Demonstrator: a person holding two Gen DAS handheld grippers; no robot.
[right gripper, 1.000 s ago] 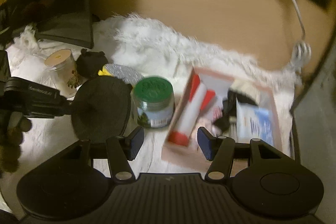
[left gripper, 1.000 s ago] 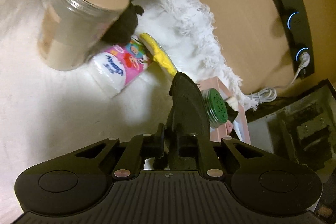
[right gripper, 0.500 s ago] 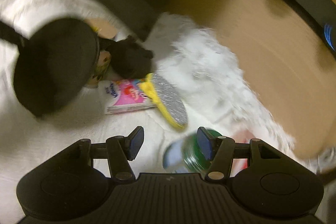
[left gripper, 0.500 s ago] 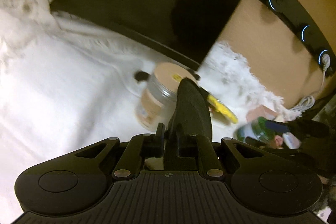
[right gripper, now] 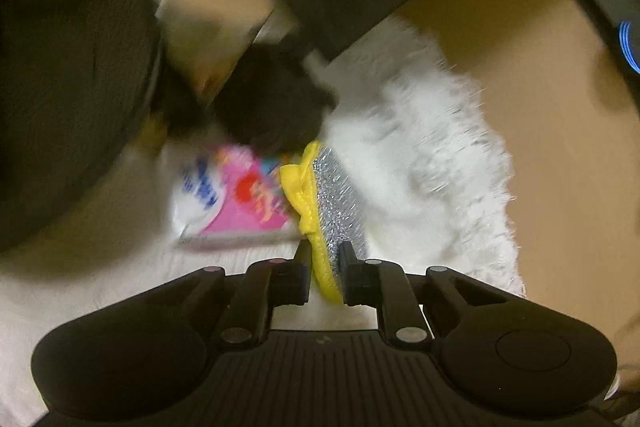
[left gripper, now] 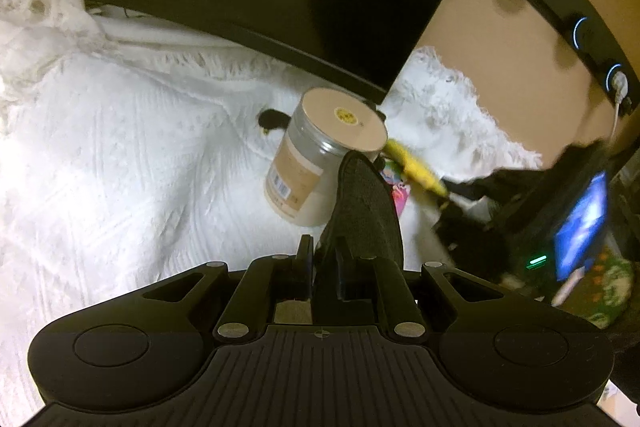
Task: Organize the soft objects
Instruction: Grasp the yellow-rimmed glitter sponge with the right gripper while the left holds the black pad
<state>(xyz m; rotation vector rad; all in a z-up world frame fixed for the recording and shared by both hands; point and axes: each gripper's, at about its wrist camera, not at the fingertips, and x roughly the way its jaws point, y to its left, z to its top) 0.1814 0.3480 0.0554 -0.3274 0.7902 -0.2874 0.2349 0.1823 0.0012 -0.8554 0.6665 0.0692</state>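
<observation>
Left wrist view: the left gripper (left gripper: 322, 259) is clamped on a dark grey pad (left gripper: 366, 211) that stands up between its nearly closed jaws. Past the pad's tip, at 12 o'clock, a jar (left gripper: 320, 155) with a tan lid stands tilted on the white blanket (left gripper: 120, 167). A yellow sponge (left gripper: 414, 163) lies at 2 o'clock from the jar.

Right wrist view, blurred: the right gripper (right gripper: 324, 273) has just closed, and its jaws pinch the near end of the sponge (right gripper: 320, 203), yellow with a silver face. A pink packet (right gripper: 236, 199) lies at 9 o'clock, touching the sponge. A black plush (right gripper: 276, 107) sits at 11 o'clock.
</observation>
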